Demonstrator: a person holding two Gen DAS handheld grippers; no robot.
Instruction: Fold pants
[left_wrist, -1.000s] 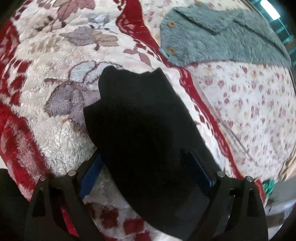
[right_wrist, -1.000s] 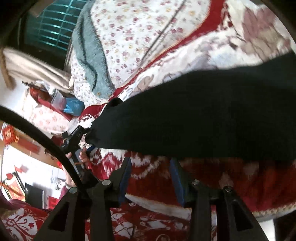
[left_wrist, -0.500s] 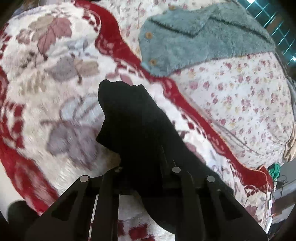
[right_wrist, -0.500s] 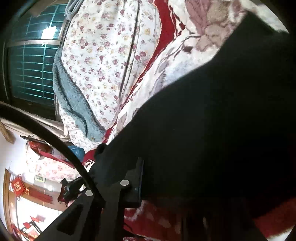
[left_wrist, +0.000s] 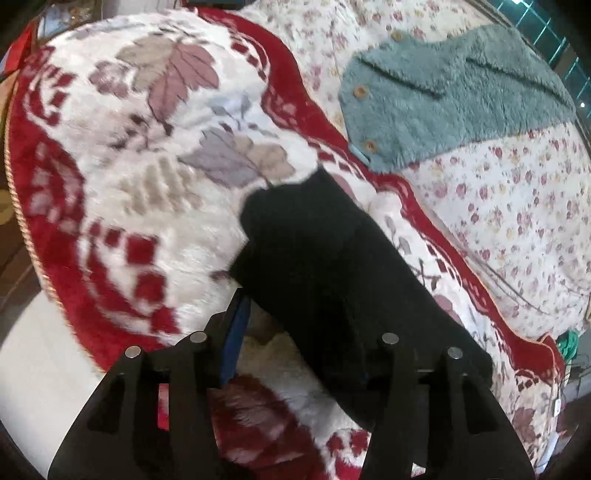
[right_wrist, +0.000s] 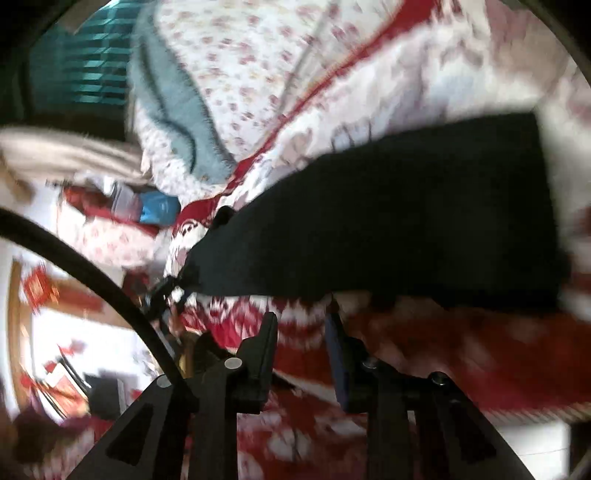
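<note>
Black pants (left_wrist: 325, 280) lie folded on the bed's red-and-white blanket (left_wrist: 110, 206); my left hand-held gripper (left_wrist: 295, 343) is opening astride their near edge, my right hand-held gripper (right_wrist: 301, 325) opening just short, empty. Snagged fabric could drag the fold apart.

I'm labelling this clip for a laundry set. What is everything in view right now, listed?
black folded pants: one, black, lying on the blanket
plush red-and-white leaf-patterned blanket: one, red and white, beneath the pants
fuzzy grey-blue buttoned garment: one, grey-blue, on the quilt beyond the pants
white floral quilt: one, white with pink flowers, beside the blanket
left claw: one, black, jaws opening, pants edge between them
right claw: one, black, jaws opening, nothing between them
</note>
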